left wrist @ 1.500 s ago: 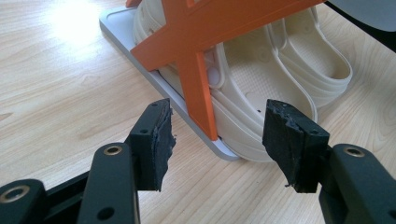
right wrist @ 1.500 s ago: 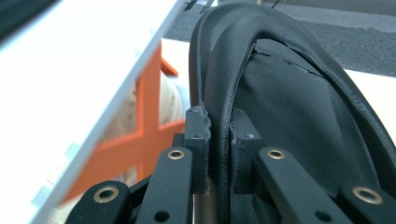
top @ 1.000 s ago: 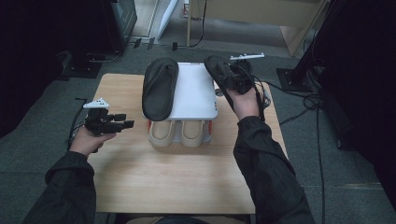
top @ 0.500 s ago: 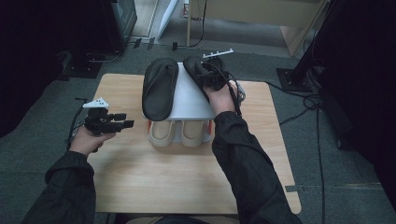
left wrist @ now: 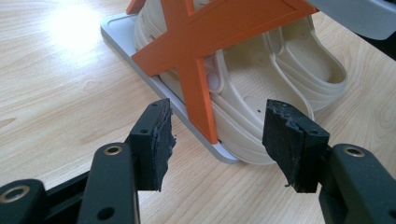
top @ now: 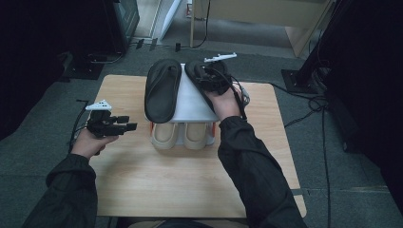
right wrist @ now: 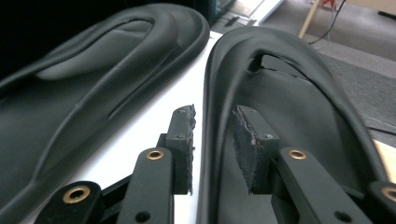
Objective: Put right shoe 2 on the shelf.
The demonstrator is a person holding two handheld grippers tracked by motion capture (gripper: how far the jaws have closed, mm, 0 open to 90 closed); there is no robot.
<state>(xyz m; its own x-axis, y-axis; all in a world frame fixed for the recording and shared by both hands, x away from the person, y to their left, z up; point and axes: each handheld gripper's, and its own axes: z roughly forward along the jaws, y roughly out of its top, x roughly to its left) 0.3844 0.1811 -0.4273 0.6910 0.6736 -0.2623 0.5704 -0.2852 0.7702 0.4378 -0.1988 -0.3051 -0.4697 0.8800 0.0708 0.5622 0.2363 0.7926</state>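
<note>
Two black slippers lie side by side on a rack's white top shelf: the left slipper and the right slipper. My right gripper sits at the right slipper's inner rim. Its jaws have just been opening; the rim stands between the pads with a gap on the left side. A pair of beige clogs sits on the lower level. My left gripper hovers open and empty left of the rack, pointing at the clogs.
The rack has an orange cross brace on its side and a grey base plate. It stands at the back middle of the wooden table. Cables lie on the carpet to the right.
My right hand carried the right black slipper leftward onto the white shelf beside the other slipper, and its jaws opened around the rim. The left hand stayed put.
</note>
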